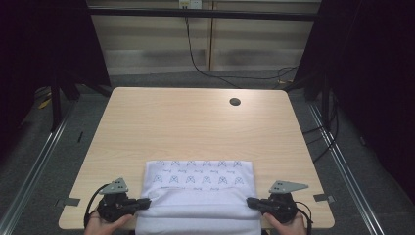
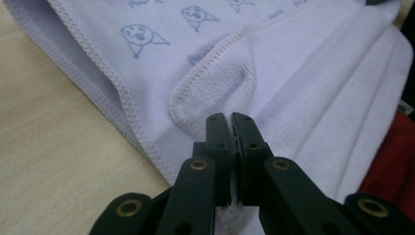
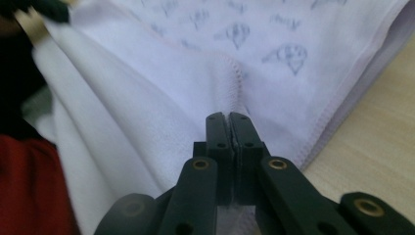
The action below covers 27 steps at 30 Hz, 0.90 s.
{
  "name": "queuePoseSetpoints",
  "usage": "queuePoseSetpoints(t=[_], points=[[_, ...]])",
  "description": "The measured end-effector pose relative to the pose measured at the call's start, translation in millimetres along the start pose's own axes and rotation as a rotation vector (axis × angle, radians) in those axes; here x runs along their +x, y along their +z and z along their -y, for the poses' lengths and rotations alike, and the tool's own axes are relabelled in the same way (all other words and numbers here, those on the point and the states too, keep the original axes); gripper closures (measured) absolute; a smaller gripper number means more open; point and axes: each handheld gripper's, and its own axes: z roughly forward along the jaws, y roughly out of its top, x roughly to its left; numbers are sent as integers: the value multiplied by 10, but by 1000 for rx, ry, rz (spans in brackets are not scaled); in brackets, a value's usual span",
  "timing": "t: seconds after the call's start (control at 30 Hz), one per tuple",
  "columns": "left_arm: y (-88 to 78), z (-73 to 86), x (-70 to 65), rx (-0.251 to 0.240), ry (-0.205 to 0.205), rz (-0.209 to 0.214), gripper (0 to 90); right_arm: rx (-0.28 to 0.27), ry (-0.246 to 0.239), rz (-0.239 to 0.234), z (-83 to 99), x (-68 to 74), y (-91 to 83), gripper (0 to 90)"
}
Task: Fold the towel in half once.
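1. We see a white printed towel (image 1: 198, 193) lying folded at the near edge of the wooden table (image 1: 195, 122), hanging over that edge.
2. Our left gripper (image 1: 145, 202) pinches the towel's left side, jaws clamped on cloth.
3. Our right gripper (image 1: 250, 201) likewise grips the right side.

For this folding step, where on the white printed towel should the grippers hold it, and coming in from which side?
At the two ends of the folded-over stitched hem, each from its own side. The left gripper and right gripper are already shut on the towel there, jaws level and pointing inward. The cloth is limp, so pinching both ends likely keeps the edge straight.
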Motion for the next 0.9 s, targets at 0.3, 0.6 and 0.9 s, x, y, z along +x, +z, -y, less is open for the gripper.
queuePoseSetpoints(t=[0.3,0.6,0.9], points=[[361,-430,441,-76,26,-113,869,32,-30,83,-313,-327,274,884],[646,-891,849,-82,5,-211,869,39,-34,172,-792,-760,604,884],[763,-1118,1140,-93,-27,-245,869,2,49,209,-1123,-1119,872,883]])
